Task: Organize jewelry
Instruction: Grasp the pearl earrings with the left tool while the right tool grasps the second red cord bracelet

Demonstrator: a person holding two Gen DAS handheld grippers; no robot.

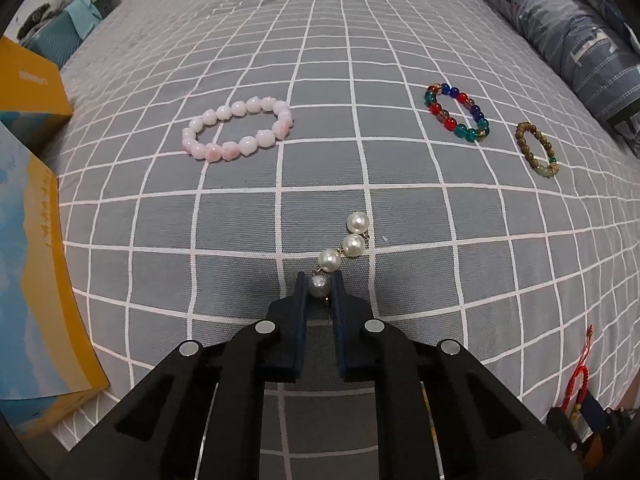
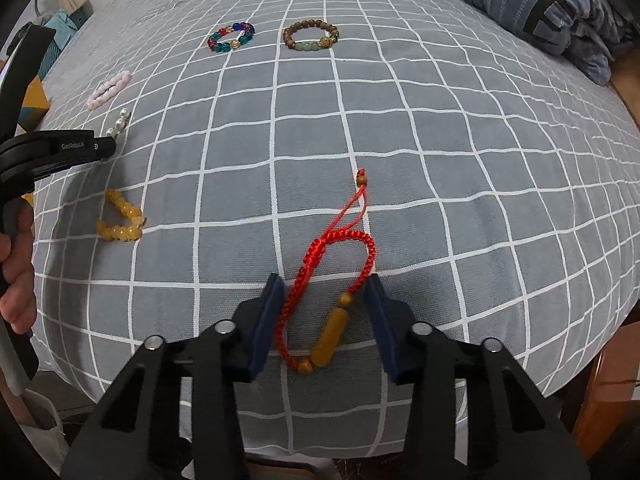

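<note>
My left gripper [image 1: 319, 285] is shut on the near bead of a white pearl strand [image 1: 349, 242] that trails forward on the grey checked bedspread [image 1: 400, 280]. Beyond lie a pink bead bracelet [image 1: 237, 129], a multicoloured glass bracelet [image 1: 456, 112] and a brown wooden bracelet [image 1: 538, 149]. My right gripper [image 2: 326, 284] is open, its jaws standing either side of a red cord bracelet [image 2: 332, 280] with amber beads, not touching it. A yellow bead bracelet [image 2: 120, 216] lies to its left. The left gripper [image 2: 108, 145] shows at the left edge with the pearls [image 2: 121, 122].
A yellow and blue box [image 1: 36, 280] stands at the left, with a second yellow box [image 1: 28, 92] behind it. A folded blue quilt [image 1: 560, 28] lies along the back right. The bed's edge drops off at the right, over a wooden frame [image 2: 600, 400].
</note>
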